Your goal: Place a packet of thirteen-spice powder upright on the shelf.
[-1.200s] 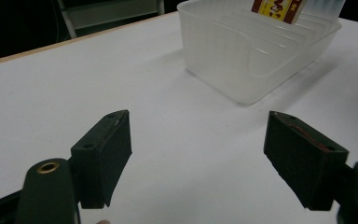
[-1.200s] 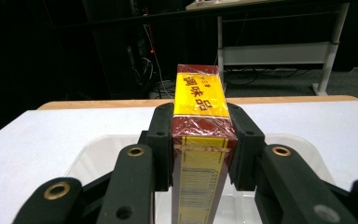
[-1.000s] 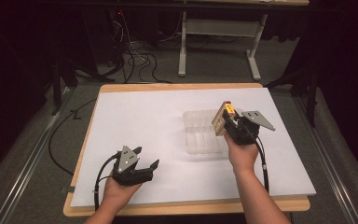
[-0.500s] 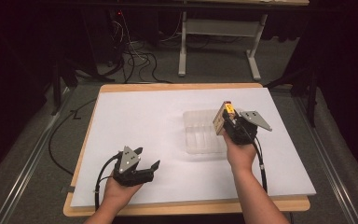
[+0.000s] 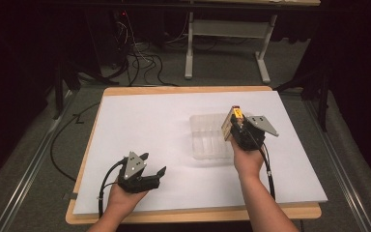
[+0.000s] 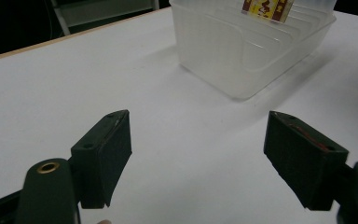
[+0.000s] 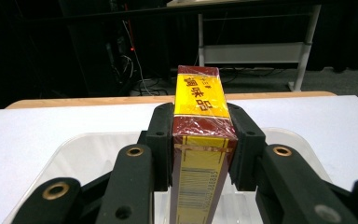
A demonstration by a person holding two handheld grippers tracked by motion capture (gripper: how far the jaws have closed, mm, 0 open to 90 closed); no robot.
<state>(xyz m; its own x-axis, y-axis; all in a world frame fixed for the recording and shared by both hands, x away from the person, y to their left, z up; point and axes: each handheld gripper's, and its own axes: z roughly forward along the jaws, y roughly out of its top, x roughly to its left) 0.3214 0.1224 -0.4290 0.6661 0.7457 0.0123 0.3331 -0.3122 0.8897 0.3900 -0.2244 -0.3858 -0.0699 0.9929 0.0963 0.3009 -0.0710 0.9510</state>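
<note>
Gripping a glossy rectangular box [image 7: 199, 140] above a ribbed translucent tub [image 5: 207, 137].

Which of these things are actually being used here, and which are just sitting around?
In use: box clamped in the right gripper, clear tub below it, open left gripper.

Just around: white sheet, floor cables, grey frame behind the table.

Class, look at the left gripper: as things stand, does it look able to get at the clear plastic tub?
Probably yes. The left gripper is open, and bare white paper lies between it and the tub. The right gripper holds a box over the tub's far side.
</note>
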